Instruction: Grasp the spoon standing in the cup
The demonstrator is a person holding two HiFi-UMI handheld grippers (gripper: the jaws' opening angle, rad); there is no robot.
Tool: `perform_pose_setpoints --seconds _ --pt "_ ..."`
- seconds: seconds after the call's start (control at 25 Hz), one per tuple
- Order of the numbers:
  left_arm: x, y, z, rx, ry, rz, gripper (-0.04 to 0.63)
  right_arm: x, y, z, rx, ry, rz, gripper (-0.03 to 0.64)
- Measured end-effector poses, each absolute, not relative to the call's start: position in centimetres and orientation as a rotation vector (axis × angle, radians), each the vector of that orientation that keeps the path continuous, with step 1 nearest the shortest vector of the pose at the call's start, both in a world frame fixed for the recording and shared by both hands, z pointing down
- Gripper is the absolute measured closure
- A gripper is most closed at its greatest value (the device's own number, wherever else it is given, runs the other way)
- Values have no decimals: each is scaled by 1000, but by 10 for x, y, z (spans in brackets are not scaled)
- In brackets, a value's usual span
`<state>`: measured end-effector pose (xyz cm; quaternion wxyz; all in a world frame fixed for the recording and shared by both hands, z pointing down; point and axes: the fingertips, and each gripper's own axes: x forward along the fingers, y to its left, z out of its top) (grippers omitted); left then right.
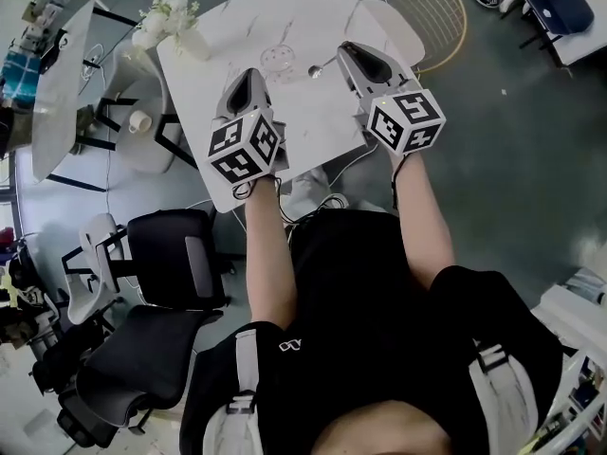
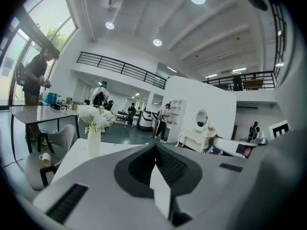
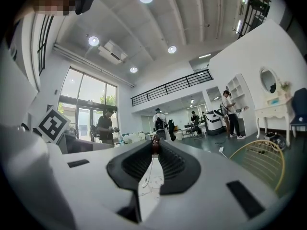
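A clear glass cup (image 1: 278,62) stands on the white marble table (image 1: 313,121). The spoon (image 1: 318,69) is outside the cup, just to its right, with its bowl pointing toward the glass. My right gripper (image 1: 343,53) is shut on the spoon's handle. In the right gripper view, a small dark piece of the spoon (image 3: 155,145) shows pinched between the jaw tips. My left gripper (image 1: 248,76) hovers to the left of the cup. Its jaws meet with nothing between them in the left gripper view (image 2: 156,147).
A vase of white flowers (image 1: 171,22) stands at the table's far left corner. A white chair (image 1: 384,27) and a round gold wire frame (image 1: 427,8) lie beyond the table on the right. Black office chairs (image 1: 175,254) stand near left. A mug (image 1: 140,121) rests on a seat.
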<state>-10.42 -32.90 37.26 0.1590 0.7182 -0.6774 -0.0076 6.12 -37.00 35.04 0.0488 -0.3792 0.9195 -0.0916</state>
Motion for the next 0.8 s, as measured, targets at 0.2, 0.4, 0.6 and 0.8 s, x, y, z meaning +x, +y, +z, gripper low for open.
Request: perform_pose_setpoints --seconds 0.2,0.4,0.6,0.8 --pt "-96 -325 373 2074 -1931 12 580 63 -367 346 -1158 2794 -270 569" --pt "-93 -326 375 2085 -1923 38 580 55 -368 347 -1145 2809 -261 569" --pt "-97 -321 378 2071 -1929 49 580 47 -368 347 -1124 2826 -255 569" --pt "-103 -320 381 2056 -1936 48 580 42 -368 350 -1118 2834 -255 569"
